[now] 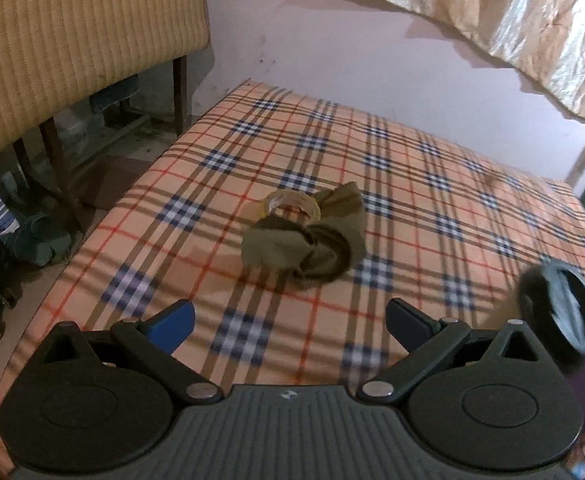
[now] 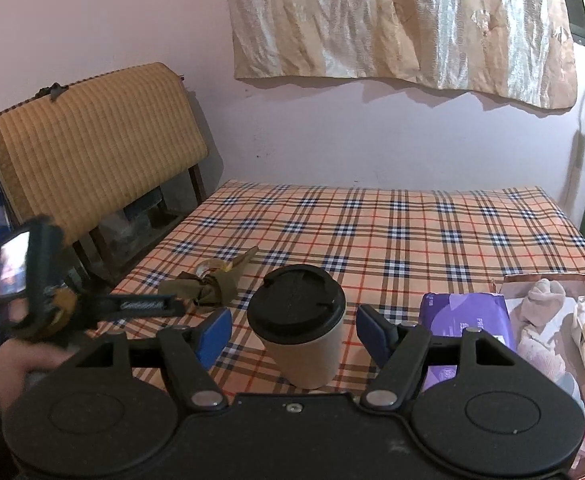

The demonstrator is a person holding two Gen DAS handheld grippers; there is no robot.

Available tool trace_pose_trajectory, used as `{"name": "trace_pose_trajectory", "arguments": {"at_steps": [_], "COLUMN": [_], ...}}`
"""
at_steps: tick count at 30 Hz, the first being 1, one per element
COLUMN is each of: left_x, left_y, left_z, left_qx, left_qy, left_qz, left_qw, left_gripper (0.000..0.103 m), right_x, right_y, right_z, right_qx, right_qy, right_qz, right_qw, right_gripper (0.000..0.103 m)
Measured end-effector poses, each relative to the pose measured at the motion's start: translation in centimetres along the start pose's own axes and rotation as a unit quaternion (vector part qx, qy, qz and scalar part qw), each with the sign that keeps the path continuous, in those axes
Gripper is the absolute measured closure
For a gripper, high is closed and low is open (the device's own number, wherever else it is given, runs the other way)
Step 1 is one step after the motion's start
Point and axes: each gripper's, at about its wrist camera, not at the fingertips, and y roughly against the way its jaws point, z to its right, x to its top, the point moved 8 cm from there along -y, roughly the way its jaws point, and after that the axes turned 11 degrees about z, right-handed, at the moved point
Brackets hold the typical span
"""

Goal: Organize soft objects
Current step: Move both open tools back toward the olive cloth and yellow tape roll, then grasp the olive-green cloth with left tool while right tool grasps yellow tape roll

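Note:
An olive green knotted cloth (image 1: pixel 308 240) lies on the plaid bed sheet (image 1: pixel 432 184), touching a roll of tape (image 1: pixel 290 205) behind it. My left gripper (image 1: pixel 290 322) is open and empty, a short way in front of the cloth. In the right wrist view the cloth (image 2: pixel 208 284) lies to the left, with the left gripper (image 2: pixel 132 306) beside it. My right gripper (image 2: pixel 294 334) is open, its blue pads (image 2: pixel 214 336) on either side of a paper cup with a black lid (image 2: pixel 298 328), not touching it. A box (image 2: pixel 548 320) at right holds white socks and other soft items.
A purple packet (image 2: pixel 466 314) lies next to the box. A wooden chair draped with a striped tan mat (image 2: pixel 92 152) stands left of the bed. A cloth (image 2: pixel 404 20) hangs on the pink wall. The cup's lid (image 1: pixel 560 312) shows blurred at right in the left wrist view.

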Motion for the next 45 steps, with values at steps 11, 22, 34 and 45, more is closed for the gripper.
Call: {"name": "trace_pose_trajectory", "arguments": {"at_steps": [11, 22, 34, 45], "left_x": [1.8, -1.7, -4.0, 1.0], "left_y": [-7.9, -6.3, 0.7, -4.9], "left_z": [2.5, 0.6, -5.6, -0.4], "left_qx": [0.056, 0.044, -0.001, 0.023], "left_qy": [-0.028, -0.047, 0.004, -0.006], "left_qz": [-0.004, 0.008, 0.021, 0.068], "left_qw": [0.9981, 0.9979, 0.9998, 0.9974], "left_gripper": [0.000, 0.064, 0.044, 0.000], "right_x": [-0.7, -1.3, -1.4, -1.5], "right_y": [-0.8, -1.4, -0.9, -1.3], "right_z": [2.2, 2.0, -2.8, -4.6], "right_qx": [-0.007, 0.001, 0.039, 0.042], "right_qy": [-0.018, -0.026, -0.001, 0.022], "right_qz": [0.008, 0.003, -0.006, -0.016], "right_qw": [1.000, 1.000, 0.999, 0.999], "right_gripper": [0.022, 0.022, 0.022, 0.022]}}
